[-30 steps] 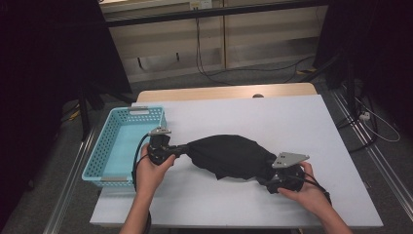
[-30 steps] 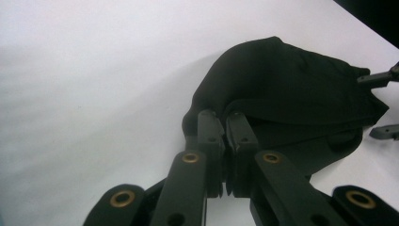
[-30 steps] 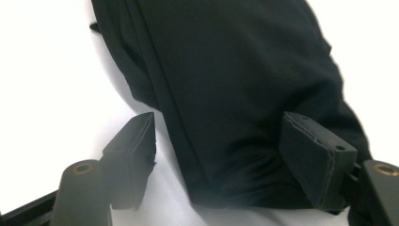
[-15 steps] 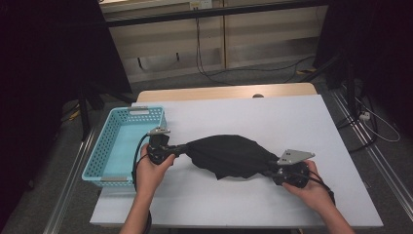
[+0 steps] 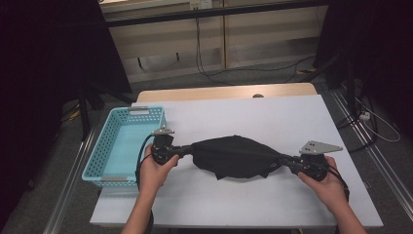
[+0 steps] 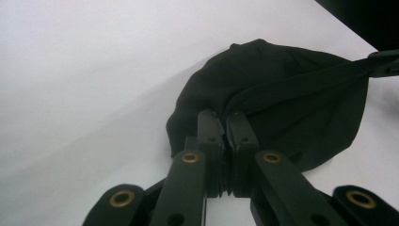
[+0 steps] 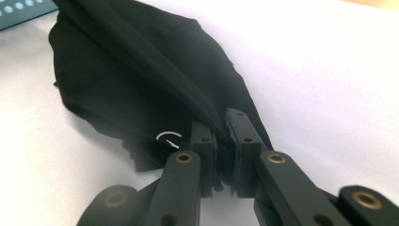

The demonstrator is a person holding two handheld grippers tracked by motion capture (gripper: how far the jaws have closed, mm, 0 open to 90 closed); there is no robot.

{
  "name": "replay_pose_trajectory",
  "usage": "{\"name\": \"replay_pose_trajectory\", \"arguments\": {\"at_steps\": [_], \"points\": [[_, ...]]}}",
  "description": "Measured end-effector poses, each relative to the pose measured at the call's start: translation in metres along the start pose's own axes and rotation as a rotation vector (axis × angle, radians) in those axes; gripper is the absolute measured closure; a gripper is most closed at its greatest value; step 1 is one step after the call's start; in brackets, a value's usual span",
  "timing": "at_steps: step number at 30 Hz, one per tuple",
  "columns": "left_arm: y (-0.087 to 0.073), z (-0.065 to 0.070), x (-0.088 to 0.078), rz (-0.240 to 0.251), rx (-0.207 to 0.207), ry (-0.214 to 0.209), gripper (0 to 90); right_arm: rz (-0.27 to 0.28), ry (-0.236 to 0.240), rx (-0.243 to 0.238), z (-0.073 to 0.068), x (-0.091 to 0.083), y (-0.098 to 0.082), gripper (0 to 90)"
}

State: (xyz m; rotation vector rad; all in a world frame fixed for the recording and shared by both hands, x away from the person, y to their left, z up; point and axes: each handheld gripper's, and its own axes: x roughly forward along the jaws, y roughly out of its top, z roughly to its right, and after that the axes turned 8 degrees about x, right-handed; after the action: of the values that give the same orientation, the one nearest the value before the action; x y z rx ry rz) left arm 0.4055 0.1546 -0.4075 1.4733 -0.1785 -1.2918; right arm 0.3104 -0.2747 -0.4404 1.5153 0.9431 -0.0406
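Black cloth (image 5: pixel 234 157) lies across the middle of the white surface (image 5: pixel 272 117), stretched between both tools. At its left end the left tool (image 5: pixel 187 148) is clamped on a pinch of fabric. The right tool (image 5: pixel 285 162) has just been closing, its jaws now pinching the right end. A turquoise basket (image 5: pixel 109 146) sits just left of the left tool.

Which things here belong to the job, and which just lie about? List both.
In the job:
- black cloth, stretched between both grippers
- left gripper, shut on the cloth's left end
- right gripper, jaws just closed on its right end

Lying about:
- blue basket, at the table's left edge
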Motion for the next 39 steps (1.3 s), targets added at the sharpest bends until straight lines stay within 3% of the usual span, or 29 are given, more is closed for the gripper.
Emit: {"name": "replay_pose_trajectory", "arguments": {"at_steps": [4, 7, 13, 20, 32, 39], "points": [[-0.002, -0.001, 0.005, -0.002, -0.007, -0.012, 85.0, -0.009, -0.010, 0.037, 0.004, 0.002, -0.002, 82.6], [-0.003, -0.002, 0.006, 0.000, 0.001, 0.001, 81.2, -0.012, -0.014, 0.029, 0.004, 0.002, -0.002, 82.6], [-0.004, -0.003, 0.006, 0.028, 0.039, 0.021, 53.1, -0.019, -0.021, 0.036, 0.005, 0.003, -0.002, 82.7], [-0.002, 0.003, 0.008, 0.068, 0.076, 0.024, 29.5, -0.030, -0.020, 0.029, 0.003, 0.004, -0.002, 82.7], [-0.009, 0.014, 0.019, 0.018, 0.134, -0.041, 24.4, -0.029, -0.021, 0.036, 0.003, 0.004, -0.002, 82.7], [-0.016, 0.016, 0.028, -0.039, 0.171, -0.031, 24.4, -0.032, -0.025, 0.038, 0.003, 0.004, -0.001, 82.7]]}}
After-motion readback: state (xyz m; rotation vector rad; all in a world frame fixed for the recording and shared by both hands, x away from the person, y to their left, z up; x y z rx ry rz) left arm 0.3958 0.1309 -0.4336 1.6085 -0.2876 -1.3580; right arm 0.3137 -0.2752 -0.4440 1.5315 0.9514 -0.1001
